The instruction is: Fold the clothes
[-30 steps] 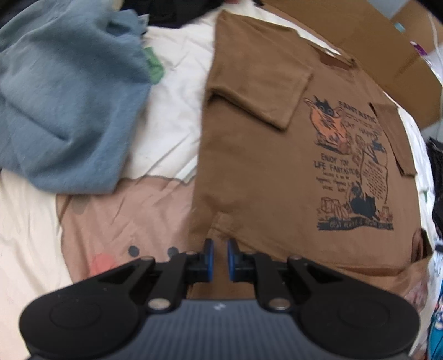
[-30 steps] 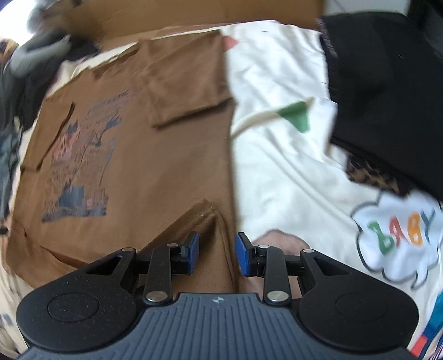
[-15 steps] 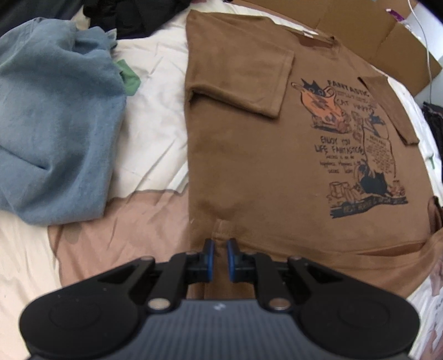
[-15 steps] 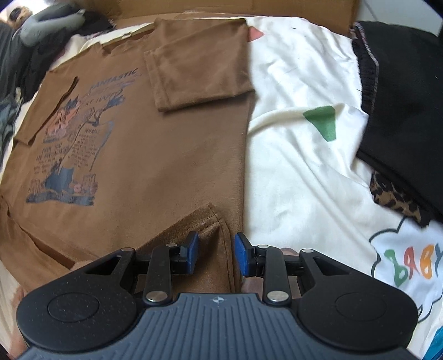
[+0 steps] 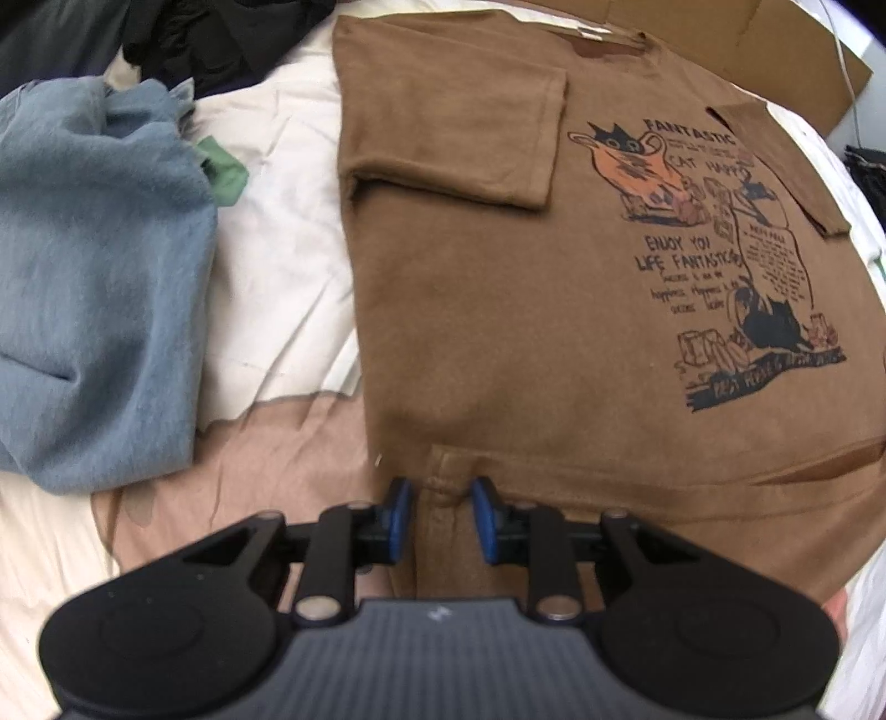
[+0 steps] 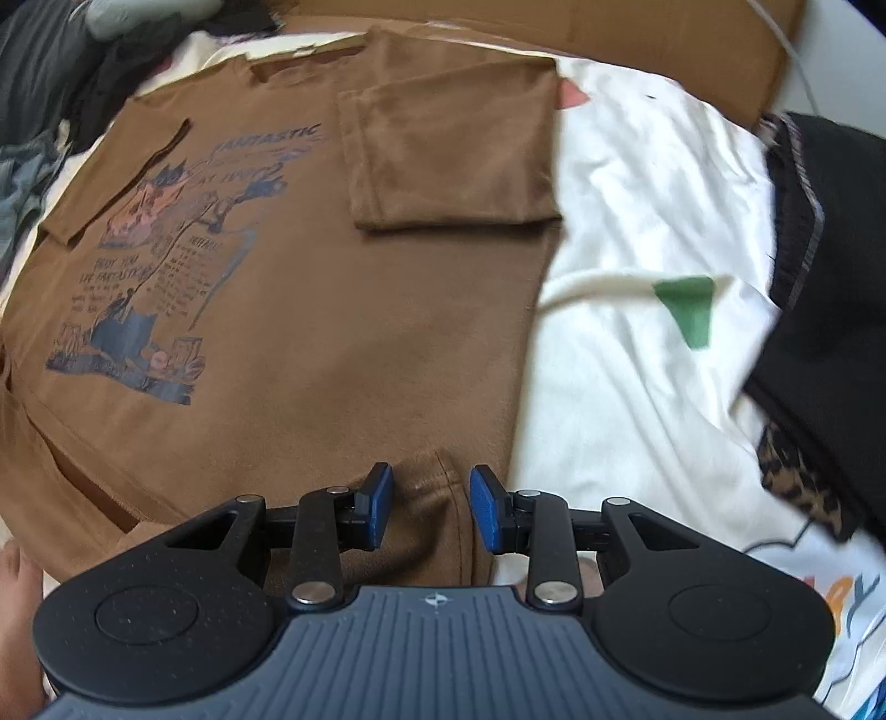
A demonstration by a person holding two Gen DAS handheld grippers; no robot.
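A brown T-shirt (image 5: pixel 498 310) is lying print-up on the bed (image 6: pixel 637 343), both sleeves folded inward. The left hand-held gripper (image 5: pixel 440 512) is hovering at the near left hem corner, fingers parted around a raised fold. The right hand-held gripper (image 6: pixel 432 509) is sitting likewise spread at the near right corner. A blue garment (image 5: pixel 94 288) is lying far left, black clothing (image 6: pixel 830 266) far right.

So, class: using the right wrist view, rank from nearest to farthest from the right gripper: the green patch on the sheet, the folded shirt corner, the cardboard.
From the right gripper:
1. Folded shirt corner, between its open fingers.
2. Green patch, ahead and to the right on the white sheet.
3. Cardboard, along the far edge.
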